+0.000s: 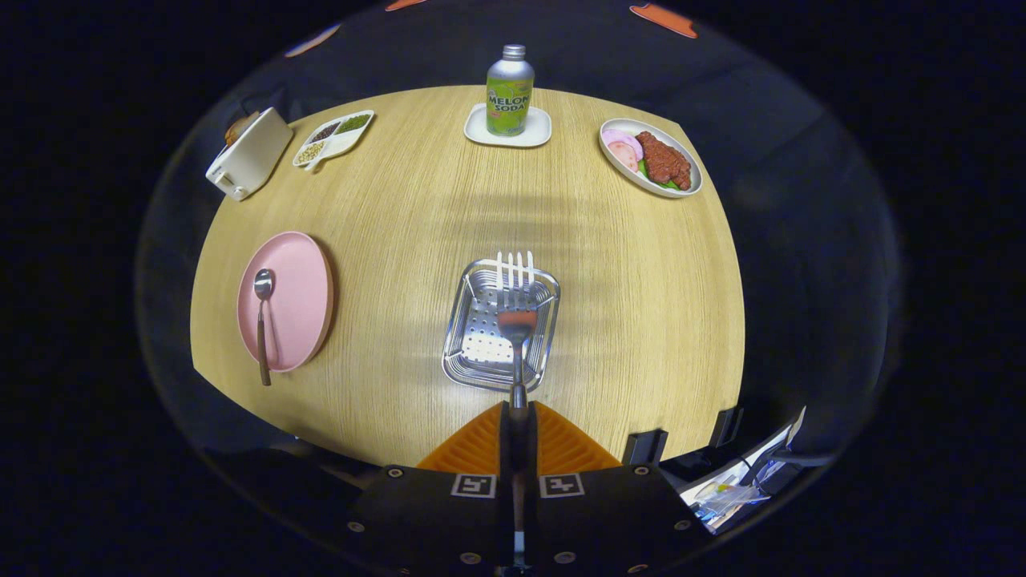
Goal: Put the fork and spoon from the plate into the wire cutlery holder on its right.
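My gripper [519,417] is shut on the handle of a metal fork [515,296], which sticks out ahead of the fingers with its tines pointing away. The fork hangs over the shiny perforated metal cutlery holder [473,336], which sits on the wooden table just beyond the fingers. To the holder's left lies a pink plate [300,292]. A spoon [262,320] with a brown handle rests on the plate's left side, its handle reaching past the plate's near rim.
At the table's far side stand a green soda bottle [509,90] on a white coaster, a plate of meat [651,157] to its right, a divided dish of beans [333,138] and a white toaster [248,154] to its left.
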The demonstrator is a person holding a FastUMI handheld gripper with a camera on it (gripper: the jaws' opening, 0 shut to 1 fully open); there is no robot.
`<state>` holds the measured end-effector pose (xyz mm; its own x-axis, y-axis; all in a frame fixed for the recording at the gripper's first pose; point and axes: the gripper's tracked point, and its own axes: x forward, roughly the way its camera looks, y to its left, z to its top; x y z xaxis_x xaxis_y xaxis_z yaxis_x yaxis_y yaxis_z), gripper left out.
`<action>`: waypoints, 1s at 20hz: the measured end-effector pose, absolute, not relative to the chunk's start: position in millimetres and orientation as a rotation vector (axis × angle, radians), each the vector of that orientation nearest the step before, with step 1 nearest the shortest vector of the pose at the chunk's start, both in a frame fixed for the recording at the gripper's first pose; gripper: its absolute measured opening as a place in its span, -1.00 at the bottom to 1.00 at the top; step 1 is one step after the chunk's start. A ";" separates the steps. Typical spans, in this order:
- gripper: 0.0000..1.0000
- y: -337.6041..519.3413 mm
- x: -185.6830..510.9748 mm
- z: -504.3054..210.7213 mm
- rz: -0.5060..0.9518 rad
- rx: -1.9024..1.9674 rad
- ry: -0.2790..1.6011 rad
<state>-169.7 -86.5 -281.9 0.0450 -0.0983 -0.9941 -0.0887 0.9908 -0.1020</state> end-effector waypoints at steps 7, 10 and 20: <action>-0.87 -89.2 -171.7 -287.5 -0.013 -0.133 1.533; -0.82 -89.3 -165.8 -287.4 -0.016 -0.123 1.516; -0.71 -73.7 -114.8 -269.8 -0.054 -0.031 1.249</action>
<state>-114.8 -73.7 -269.8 0.3156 -0.0583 -0.9471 0.0243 0.9983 -0.0534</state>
